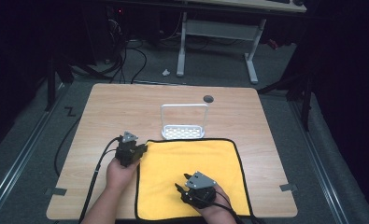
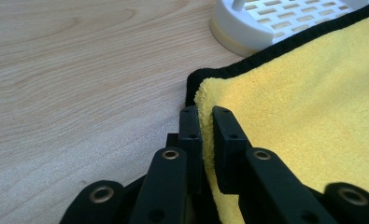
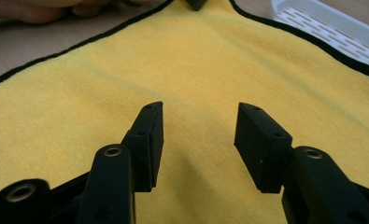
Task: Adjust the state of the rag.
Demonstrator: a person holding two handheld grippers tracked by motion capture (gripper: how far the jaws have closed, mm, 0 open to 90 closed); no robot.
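A yellow cloth with a black border lies flat on the wooden table, on the side near the person. Its near edge hangs a little over the table's front edge. The work seems to be folding or lifting this cloth, and it is only at the beginning: the cloth is still spread out, with no fold in it.

The left gripper is at the far left corner of the cloth. In the left gripper view its jaws are closed on the cloth's edge just beside this corner, and the yellow fabric is pinched between the pads. So the first grasp looks done.

The right gripper hovers over the near middle part of the cloth. Its jaws stand open and nothing is between them; in the right gripper view only flat fabric lies under them. I judge that this gripper must still find an edge or a corner to take, and then the lifting and folding are left.

A white rack stands just beyond the far edge of the cloth, touching or nearly touching the border. This is the only obstacle close by. To the left, to the right and behind the rack, the table is bare, so there is good room to move the cloth.
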